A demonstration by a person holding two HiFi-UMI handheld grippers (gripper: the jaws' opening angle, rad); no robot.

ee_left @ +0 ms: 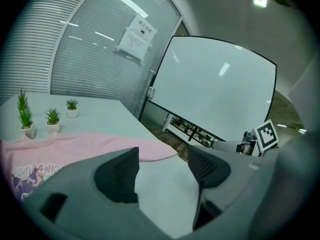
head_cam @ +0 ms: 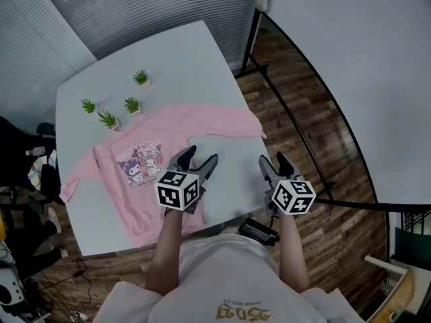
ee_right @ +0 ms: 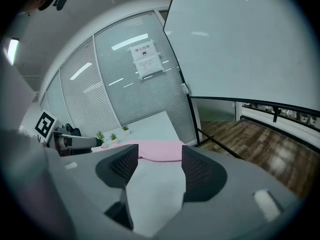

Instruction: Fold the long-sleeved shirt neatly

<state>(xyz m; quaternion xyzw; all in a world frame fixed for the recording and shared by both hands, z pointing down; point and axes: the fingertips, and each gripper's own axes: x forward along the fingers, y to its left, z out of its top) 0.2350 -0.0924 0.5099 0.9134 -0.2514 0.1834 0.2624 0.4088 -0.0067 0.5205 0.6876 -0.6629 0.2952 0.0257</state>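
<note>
Since the pink printed long-sleeved shirt [head_cam: 151, 177] lies flat ahead, my left gripper [head_cam: 201, 155] gapes empty to pinch it. My right gripper [head_cam: 273, 158] does likewise.

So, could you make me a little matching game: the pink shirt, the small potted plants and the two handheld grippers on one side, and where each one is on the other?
Things:
1. pink shirt
2. potted plants
3. left gripper
4. right gripper

Places:
A. over bare table, near its right edge
B. far left part of the table, beyond the shirt
C. spread flat on the table, cartoon print facing up
D. right beside the cartoon print, at the shirt's edge

Pairs: 1-C, 2-B, 3-D, 4-A
</note>
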